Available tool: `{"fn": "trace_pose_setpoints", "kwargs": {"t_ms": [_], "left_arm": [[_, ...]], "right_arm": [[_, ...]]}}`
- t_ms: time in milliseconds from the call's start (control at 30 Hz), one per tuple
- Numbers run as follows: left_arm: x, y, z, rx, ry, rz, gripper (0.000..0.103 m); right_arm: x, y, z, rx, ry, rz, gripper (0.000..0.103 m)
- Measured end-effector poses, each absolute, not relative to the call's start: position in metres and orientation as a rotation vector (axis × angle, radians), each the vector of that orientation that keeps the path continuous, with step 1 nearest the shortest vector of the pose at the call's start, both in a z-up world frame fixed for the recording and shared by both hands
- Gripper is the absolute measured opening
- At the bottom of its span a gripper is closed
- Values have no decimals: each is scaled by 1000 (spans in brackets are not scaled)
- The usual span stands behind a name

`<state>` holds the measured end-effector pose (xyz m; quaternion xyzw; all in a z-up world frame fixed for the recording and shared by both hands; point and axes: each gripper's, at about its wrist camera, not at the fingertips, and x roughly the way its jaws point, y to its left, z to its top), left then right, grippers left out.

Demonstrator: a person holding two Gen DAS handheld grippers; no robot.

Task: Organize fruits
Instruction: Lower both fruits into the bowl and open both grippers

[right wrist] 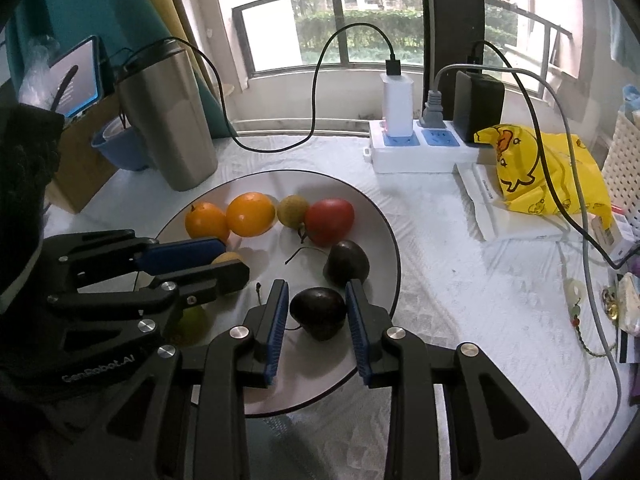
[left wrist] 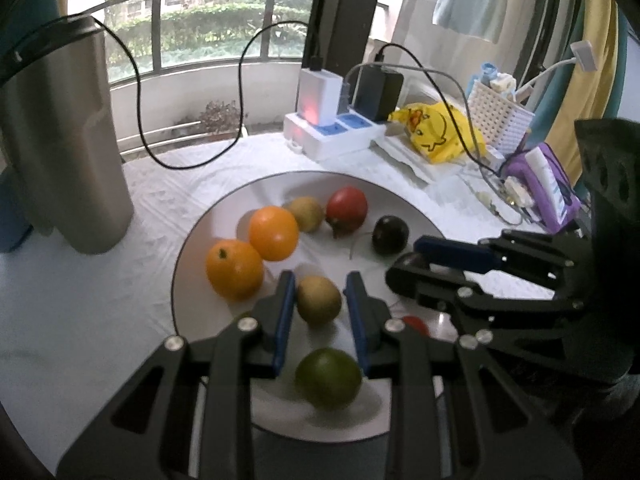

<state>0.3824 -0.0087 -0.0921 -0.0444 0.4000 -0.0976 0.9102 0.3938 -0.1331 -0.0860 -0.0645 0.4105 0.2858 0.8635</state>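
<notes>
A round grey plate (left wrist: 192, 264) (right wrist: 384, 248) holds two oranges (left wrist: 256, 252) (right wrist: 228, 216), a red tomato (left wrist: 346, 208) (right wrist: 330, 220), two brown-yellow fruits, dark purple fruits and a green fruit (left wrist: 328, 378). My left gripper (left wrist: 320, 300) is open, its blue pads either side of a brown-yellow fruit (left wrist: 319, 299) without clearly pressing it. My right gripper (right wrist: 317, 308) is open around a dark purple fruit (right wrist: 319, 312) at the plate's near edge. Another dark fruit (right wrist: 346, 263) (left wrist: 390, 235) lies just beyond. Each gripper shows in the other's view.
A steel flask (left wrist: 68, 140) (right wrist: 168, 116) stands left of the plate. A white power strip (right wrist: 420, 152) with chargers and cables is behind. A yellow duck bag (right wrist: 536, 172), white basket (left wrist: 500, 116) and small clutter lie to the right on the white cloth.
</notes>
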Motion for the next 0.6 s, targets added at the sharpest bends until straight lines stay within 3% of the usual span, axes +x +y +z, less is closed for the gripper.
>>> {"fn": "trace_pose_setpoints", "kwargs": {"t_ms": [233, 600], "left_arm": [[367, -6, -76, -88, 792, -184, 29], [327, 5, -60, -100, 760, -127, 31]], "right_arm": [[388, -137, -75, -122, 845, 586, 57], [356, -139, -46, -144, 788, 566, 57]]}}
